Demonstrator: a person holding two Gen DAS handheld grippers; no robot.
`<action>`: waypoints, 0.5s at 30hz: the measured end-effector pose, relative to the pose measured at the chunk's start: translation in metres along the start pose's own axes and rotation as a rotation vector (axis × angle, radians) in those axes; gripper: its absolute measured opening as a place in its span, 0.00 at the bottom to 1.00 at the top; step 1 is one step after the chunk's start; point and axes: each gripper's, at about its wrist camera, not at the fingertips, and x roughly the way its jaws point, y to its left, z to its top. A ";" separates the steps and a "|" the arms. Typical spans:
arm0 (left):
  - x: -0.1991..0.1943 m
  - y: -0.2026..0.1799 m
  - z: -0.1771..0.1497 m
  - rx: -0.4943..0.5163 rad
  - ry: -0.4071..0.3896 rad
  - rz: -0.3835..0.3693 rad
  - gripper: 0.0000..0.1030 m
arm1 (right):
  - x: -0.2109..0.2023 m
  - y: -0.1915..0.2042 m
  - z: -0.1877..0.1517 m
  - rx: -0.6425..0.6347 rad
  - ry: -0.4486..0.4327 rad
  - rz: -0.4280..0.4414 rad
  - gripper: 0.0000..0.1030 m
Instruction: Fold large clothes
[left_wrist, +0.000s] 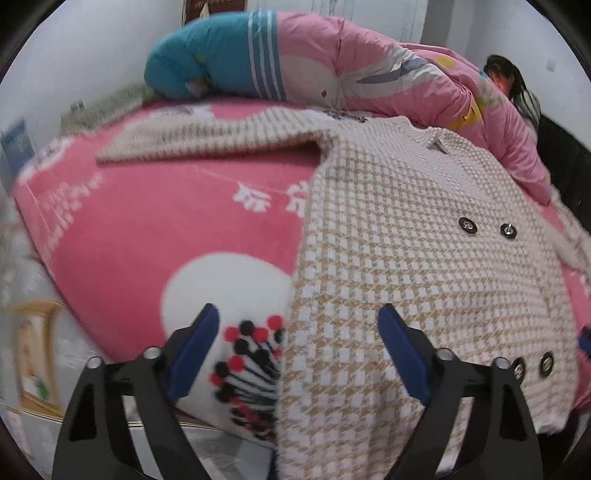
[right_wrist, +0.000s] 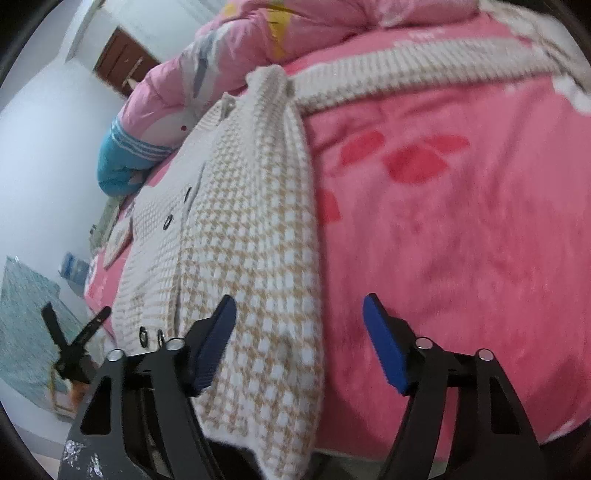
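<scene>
Coat (left_wrist: 406, 258) hem cut off below both parted, empty tongs (left_wrist: 299, 332) (right_wrist: 299, 328).

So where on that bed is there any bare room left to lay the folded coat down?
Two free patches of pink fleece blanket: a wide one right of the beige-and-white houndstooth coat, below its outstretched sleeve; another left of the coat, under its other sleeve. It is crowded at the far side, where the bunched pink quilt lies.
</scene>
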 end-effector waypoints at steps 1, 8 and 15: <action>0.005 0.001 0.000 -0.010 0.016 -0.021 0.73 | -0.001 0.000 -0.005 0.004 0.008 0.004 0.62; 0.023 -0.015 -0.006 0.023 0.073 -0.019 0.62 | 0.005 0.006 -0.024 -0.001 0.033 -0.003 0.59; 0.015 -0.021 -0.006 0.005 0.051 0.029 0.26 | 0.011 0.003 -0.017 0.014 0.010 -0.018 0.46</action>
